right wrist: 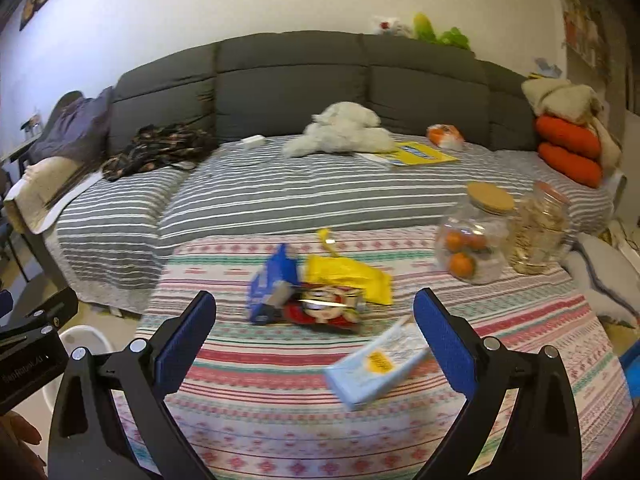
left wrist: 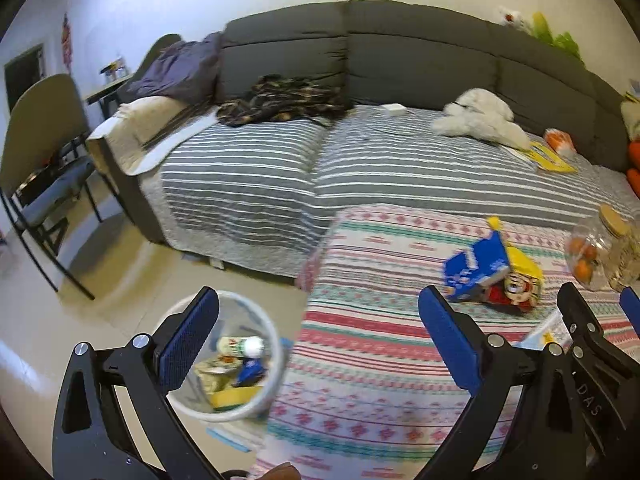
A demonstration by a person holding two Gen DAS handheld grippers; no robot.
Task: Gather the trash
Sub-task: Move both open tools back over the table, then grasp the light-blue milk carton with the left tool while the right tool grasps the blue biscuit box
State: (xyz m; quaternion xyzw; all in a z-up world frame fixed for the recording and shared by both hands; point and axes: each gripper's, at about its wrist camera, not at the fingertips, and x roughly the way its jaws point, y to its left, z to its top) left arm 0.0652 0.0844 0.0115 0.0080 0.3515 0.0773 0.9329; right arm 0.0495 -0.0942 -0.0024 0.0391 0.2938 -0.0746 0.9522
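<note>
Right gripper (right wrist: 314, 340): blue-padded jaws wide apart, nothing between them, hovering over the near part of the table covered in a pink, green and white patterned cloth (right wrist: 280, 420).

Nearest trash: a pale blue flat paper packet with a yellow round label (right wrist: 374, 368). It lies just inside the right finger (right wrist: 444, 344), low and right of the gap's middle. Its long axis runs diagonally, from near-left to far-right. Judgement: a short drop and a small shift rightward would centre it; the right gripper is clearly the nearer one.

Further in, toward the table's far edge, a heap of wrappers: a blue crumpled foil bag (right wrist: 272, 288), a yellow plastic wrapper (right wrist: 352, 278), and a red printed snack packet (right wrist: 324, 310), touching and overlapping.

Containers, far right corner: a clear glass jar with a cork lid (right wrist: 472, 240) holding small oranges; beside it a second clear jar (right wrist: 538, 232) filled with pale flakes, contents unclear.

Left gripper (left wrist: 316, 340): jaws spread, empty, straddling the table's left edge. Below it on the floor, a white round waste bin (left wrist: 236, 360) already holding a bottle and packets.
</note>
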